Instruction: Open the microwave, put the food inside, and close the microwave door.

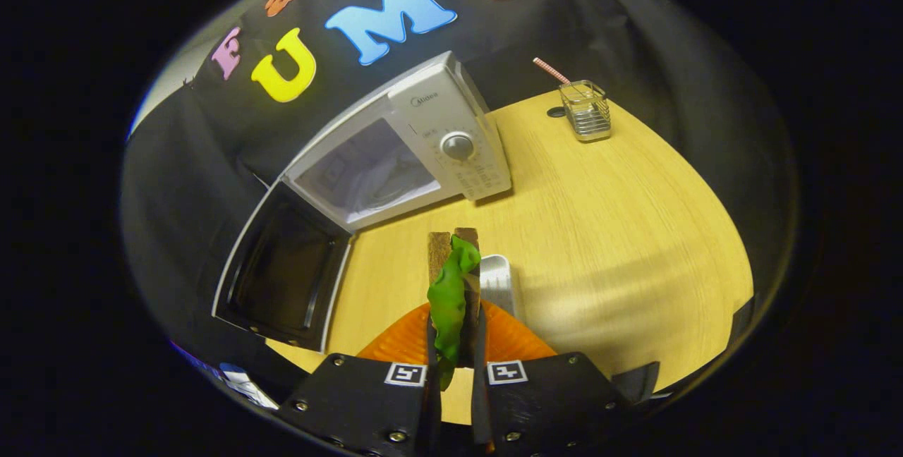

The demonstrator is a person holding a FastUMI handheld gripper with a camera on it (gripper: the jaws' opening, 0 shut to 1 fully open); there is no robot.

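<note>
I have the sandwich [455, 281] upright between the tongs [456, 344], both fingers clamped on its bread, green lettuce hanging out. Below it an orange plate [402, 340] sits on the wooden surface [621, 231], partly hidden. A white tray [497, 281] peeks behind. Beyond stands the microwave [416, 139], door [282, 270] open; its inside is hard to make out. A wire holder [585, 110] stands well apart.

green-and-brown sandwich [451, 288], orange plate [402, 340], white microwave [437, 139], pale wood-grain table [621, 231].

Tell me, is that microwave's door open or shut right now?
Open. The microwave door hangs swung wide off its side, leaving the cavity exposed. The gripper is shut on the sandwich, above the orange plate.
</note>
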